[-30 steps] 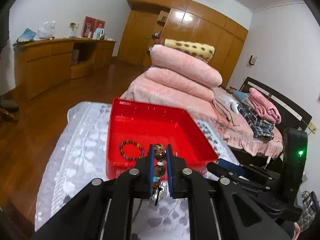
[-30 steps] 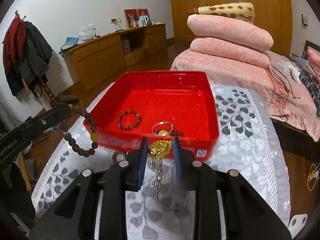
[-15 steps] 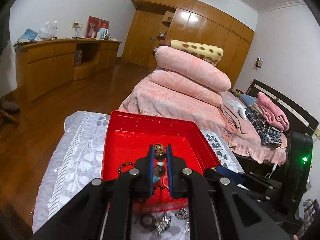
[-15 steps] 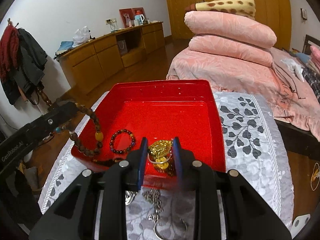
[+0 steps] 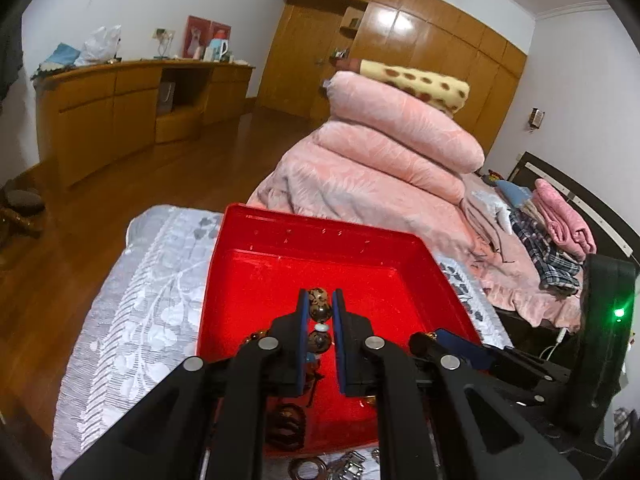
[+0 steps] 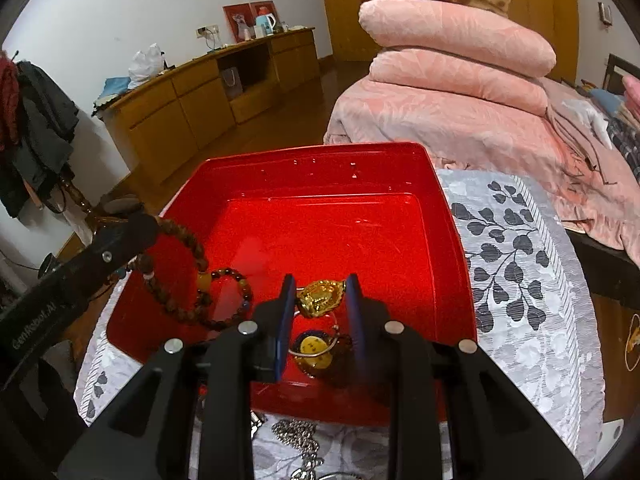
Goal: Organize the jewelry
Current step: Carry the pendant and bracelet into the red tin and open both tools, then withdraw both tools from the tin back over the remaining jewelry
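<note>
A red tray (image 5: 320, 224) (image 6: 304, 156) sits on a grey leaf-patterned cloth. My left gripper (image 5: 318, 300) is over the tray's near half, shut on a string of brown spotted beads (image 5: 320, 310). In the right wrist view that left gripper (image 6: 140, 228) comes in from the left, and its bead string (image 6: 176, 284) hangs down into the tray. My right gripper (image 6: 320, 283) is shut on a gold ornament (image 6: 320, 298) just above the tray floor. Below it lie a silver bangle with a yellow pendant (image 6: 312, 348) and a dark bead bracelet (image 6: 236, 300).
Silver chains and rings (image 6: 300, 436) (image 5: 344, 468) lie on the cloth (image 6: 520, 280) in front of the tray's near edge. Folded pink quilts (image 5: 400, 140) are stacked on a bed behind the tray. A wooden cabinet (image 5: 120, 112) lines the left wall, and coats (image 6: 32, 120) hang far left.
Both grippers have moved forward from over the cloth to over the tray, each still carrying its piece. The bead string now hangs inside the tray.
</note>
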Demonstrator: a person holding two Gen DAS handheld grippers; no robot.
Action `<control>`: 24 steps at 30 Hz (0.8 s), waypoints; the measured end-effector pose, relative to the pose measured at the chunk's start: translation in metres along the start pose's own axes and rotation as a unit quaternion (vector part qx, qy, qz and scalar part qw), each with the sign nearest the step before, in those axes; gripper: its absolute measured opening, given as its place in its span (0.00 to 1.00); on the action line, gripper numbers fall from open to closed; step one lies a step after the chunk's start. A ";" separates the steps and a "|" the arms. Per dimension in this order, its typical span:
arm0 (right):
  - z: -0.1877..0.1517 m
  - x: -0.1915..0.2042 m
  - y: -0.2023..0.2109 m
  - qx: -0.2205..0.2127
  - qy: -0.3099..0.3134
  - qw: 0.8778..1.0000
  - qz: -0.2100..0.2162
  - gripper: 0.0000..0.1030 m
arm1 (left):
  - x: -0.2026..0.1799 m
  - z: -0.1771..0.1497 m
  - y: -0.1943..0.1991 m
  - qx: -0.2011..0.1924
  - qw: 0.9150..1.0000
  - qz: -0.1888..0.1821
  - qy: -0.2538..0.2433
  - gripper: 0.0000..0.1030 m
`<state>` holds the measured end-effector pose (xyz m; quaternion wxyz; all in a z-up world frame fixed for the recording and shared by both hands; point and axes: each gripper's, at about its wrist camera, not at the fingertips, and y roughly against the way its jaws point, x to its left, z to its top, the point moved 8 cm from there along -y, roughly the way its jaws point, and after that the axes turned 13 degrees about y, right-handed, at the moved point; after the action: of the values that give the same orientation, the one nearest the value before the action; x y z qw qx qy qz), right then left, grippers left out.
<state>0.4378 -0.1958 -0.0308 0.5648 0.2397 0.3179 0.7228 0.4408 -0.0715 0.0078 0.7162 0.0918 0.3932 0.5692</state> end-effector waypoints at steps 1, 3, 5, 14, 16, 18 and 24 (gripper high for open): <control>-0.001 0.000 -0.002 0.003 -0.001 1.000 -0.001 0.24 | 0.002 -0.001 -0.004 0.004 1.000 0.004 0.000 0.11; -0.001 -0.001 -0.005 0.005 -0.002 1.000 -0.001 0.26 | 0.005 -0.003 -0.011 0.013 1.000 0.009 0.001 0.11; -0.002 -0.002 -0.005 0.006 -0.002 1.000 -0.006 0.44 | 0.007 -0.005 -0.014 0.022 1.000 0.014 0.003 0.12; -0.012 -0.005 0.030 -0.026 0.001 1.000 -0.015 0.49 | 0.012 -0.009 0.030 -0.017 1.000 0.021 -0.014 0.47; -0.020 -0.004 0.038 -0.030 0.004 0.999 -0.017 0.54 | 0.015 -0.018 0.043 -0.023 0.999 0.022 -0.021 0.52; -0.034 -0.005 0.050 -0.036 0.004 0.999 -0.019 0.56 | 0.017 -0.028 0.053 -0.023 0.999 0.023 -0.028 0.60; -0.080 -0.005 0.065 -0.025 0.000 0.999 -0.020 0.59 | 0.032 -0.064 0.070 -0.009 0.999 0.031 -0.027 0.62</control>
<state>0.3393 -0.2265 -0.0378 0.5849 0.2193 0.3040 0.7193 0.3474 -0.0402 -0.0100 0.7098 0.1127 0.3651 0.5918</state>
